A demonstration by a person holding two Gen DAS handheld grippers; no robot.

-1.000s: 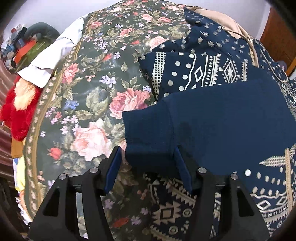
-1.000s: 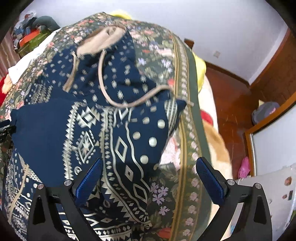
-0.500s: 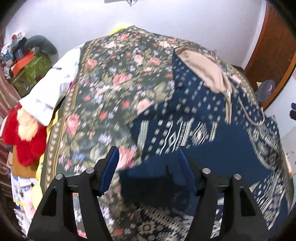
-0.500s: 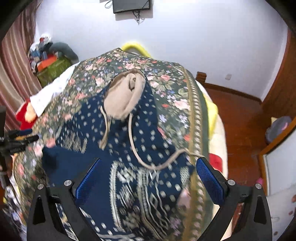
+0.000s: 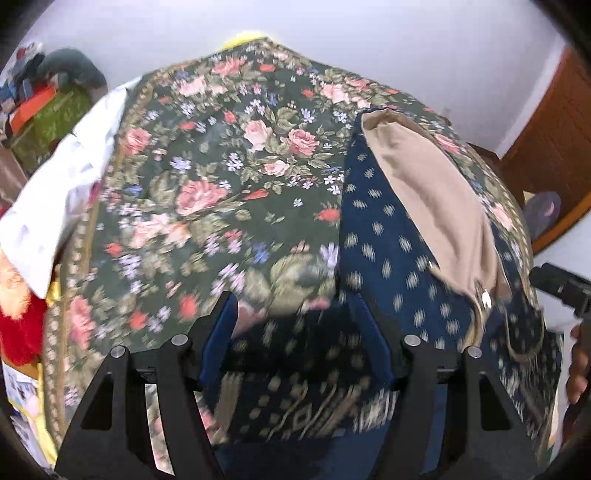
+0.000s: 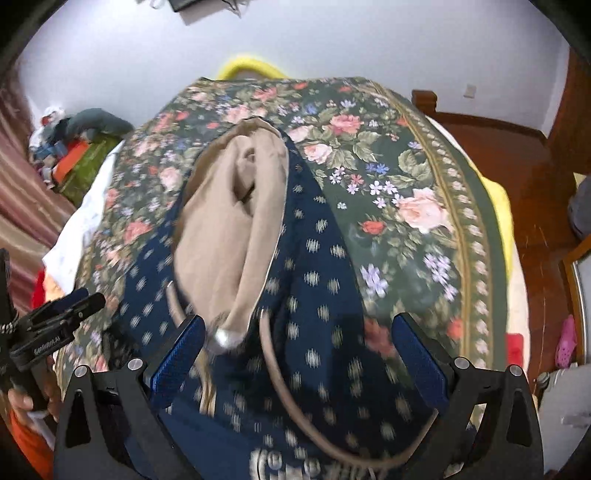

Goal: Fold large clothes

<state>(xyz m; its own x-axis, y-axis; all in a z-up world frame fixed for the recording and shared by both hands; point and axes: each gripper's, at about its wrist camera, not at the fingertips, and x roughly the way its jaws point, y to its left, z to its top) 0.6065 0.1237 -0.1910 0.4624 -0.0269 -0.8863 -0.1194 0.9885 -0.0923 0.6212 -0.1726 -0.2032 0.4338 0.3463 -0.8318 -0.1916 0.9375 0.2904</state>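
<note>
We hold both the left gripper (image 5: pixel 295 339) and the right gripper (image 6: pixel 295 358) wide and empty above the navy patterned hooded sweatshirt (image 6: pixel 321 266), ready to fold its tan-lined hood (image 6: pixel 229 221).

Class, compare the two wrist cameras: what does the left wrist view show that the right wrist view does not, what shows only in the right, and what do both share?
Only the left wrist view: the left gripper's open jaws above patterned fabric.

Only the right wrist view: the wooden floor, a black wall-mounted device, and the right gripper's open jaws.

Both: the navy patterned hoodie with tan-lined hood, the dark green floral bedspread and the white wall.
</note>
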